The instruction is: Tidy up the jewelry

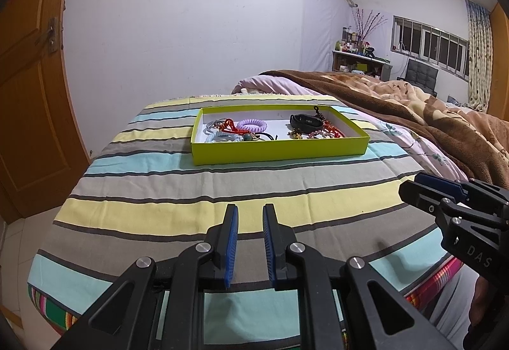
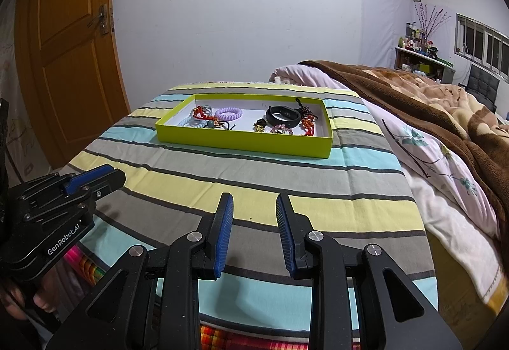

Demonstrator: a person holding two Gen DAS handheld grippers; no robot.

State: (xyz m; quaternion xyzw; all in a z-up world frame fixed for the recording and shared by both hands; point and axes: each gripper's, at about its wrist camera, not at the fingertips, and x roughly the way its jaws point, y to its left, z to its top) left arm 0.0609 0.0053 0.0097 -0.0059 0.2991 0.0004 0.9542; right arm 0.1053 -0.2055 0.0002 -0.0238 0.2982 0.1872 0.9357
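The lime-green box lies on the striped sheet of the bed, its long axis running from 9 o'clock to 3 o'clock across both views, well apart from the claws. Inside, toward 9 o'clock, sit a purple coil hair tie, pale blue bands and a red cord piece; toward 3 o'clock lie a black wristband and a red and pink beaded tangle. The left claw hangs at 6 o'clock over the sheet, tilted downward, jaws apart with nothing between. The right claw is posed likewise, jaws apart and empty. A hand grips the left tool's handle.
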